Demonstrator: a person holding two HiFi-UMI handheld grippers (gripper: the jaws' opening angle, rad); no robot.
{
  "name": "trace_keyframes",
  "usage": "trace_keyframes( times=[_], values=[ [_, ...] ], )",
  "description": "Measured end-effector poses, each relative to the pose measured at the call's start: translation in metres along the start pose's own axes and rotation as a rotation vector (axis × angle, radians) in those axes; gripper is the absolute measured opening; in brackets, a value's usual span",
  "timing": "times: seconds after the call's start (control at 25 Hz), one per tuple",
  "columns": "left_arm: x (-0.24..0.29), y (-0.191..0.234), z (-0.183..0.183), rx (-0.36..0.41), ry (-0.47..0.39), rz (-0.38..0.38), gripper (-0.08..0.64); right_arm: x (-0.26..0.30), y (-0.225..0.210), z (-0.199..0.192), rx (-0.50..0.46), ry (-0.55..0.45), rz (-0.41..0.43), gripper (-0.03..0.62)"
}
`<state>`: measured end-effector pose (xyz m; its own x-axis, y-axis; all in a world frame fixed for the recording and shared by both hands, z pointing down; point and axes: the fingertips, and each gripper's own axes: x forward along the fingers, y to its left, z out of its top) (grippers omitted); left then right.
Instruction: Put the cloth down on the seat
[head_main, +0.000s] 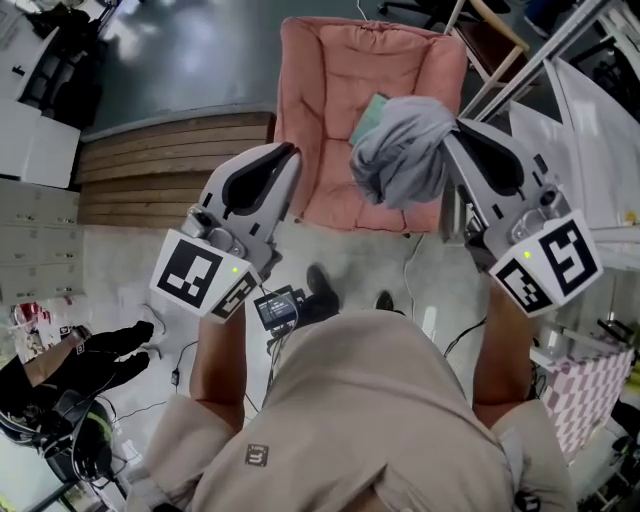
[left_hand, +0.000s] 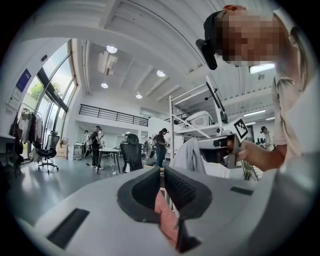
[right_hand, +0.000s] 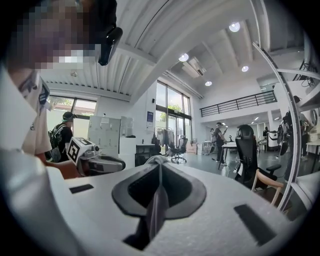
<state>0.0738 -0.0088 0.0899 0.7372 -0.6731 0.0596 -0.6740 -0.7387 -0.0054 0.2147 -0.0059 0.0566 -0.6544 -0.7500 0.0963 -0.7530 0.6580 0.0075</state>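
A salmon-pink cushioned seat (head_main: 330, 90) stands on the floor straight ahead of me. A bunched grey cloth (head_main: 402, 150) hangs in the air over the seat's right half, with my right gripper (head_main: 452, 130) shut on it. In the right gripper view a thin fold of that cloth (right_hand: 156, 207) is pinched between the jaws. A teal item (head_main: 368, 115) lies on the seat behind the cloth. My left gripper (head_main: 290, 152) hovers over the seat's left edge, shut and empty. The left gripper view shows the hanging cloth (left_hand: 191, 155), and pink seat fabric (left_hand: 165, 217) beyond the closed jaws.
A wooden step platform (head_main: 170, 160) lies left of the seat. Cables and a small black device (head_main: 276, 306) are on the floor near my feet. A metal rack (head_main: 560, 50) and a wooden chair (head_main: 495, 30) stand to the right. A person (head_main: 90, 350) crouches at lower left.
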Motion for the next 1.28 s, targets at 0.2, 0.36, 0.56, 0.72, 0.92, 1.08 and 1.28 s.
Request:
trace_keyframes(
  times=[0.2,0.36,0.56,0.72,0.92,1.08,1.28],
  values=[
    [0.005,0.030,0.000,-0.004,0.009,-0.046,0.025,0.031,0.003,0.008,0.007,-0.001,-0.031,0.012],
    [0.007,0.048,0.001,-0.002,0.008,-0.076,0.025,0.051,0.007,0.012,0.007,0.001,-0.050,0.012],
    [0.013,0.064,-0.002,-0.005,0.000,-0.107,0.025,0.068,0.004,0.013,-0.001,0.007,-0.074,0.012],
    [0.013,0.079,-0.003,-0.005,-0.006,-0.135,0.025,0.087,0.007,0.015,-0.006,0.013,-0.091,0.012],
    [0.007,0.099,-0.006,-0.006,-0.006,-0.174,0.025,0.111,0.015,0.024,-0.018,0.012,-0.116,0.012],
    [0.009,0.102,-0.018,-0.004,0.011,-0.183,0.026,0.121,0.018,0.023,-0.023,0.008,-0.110,0.012],
    [0.019,0.103,-0.038,0.020,0.026,-0.208,0.185,0.141,0.018,0.022,-0.025,0.006,-0.062,0.012]
  ],
)
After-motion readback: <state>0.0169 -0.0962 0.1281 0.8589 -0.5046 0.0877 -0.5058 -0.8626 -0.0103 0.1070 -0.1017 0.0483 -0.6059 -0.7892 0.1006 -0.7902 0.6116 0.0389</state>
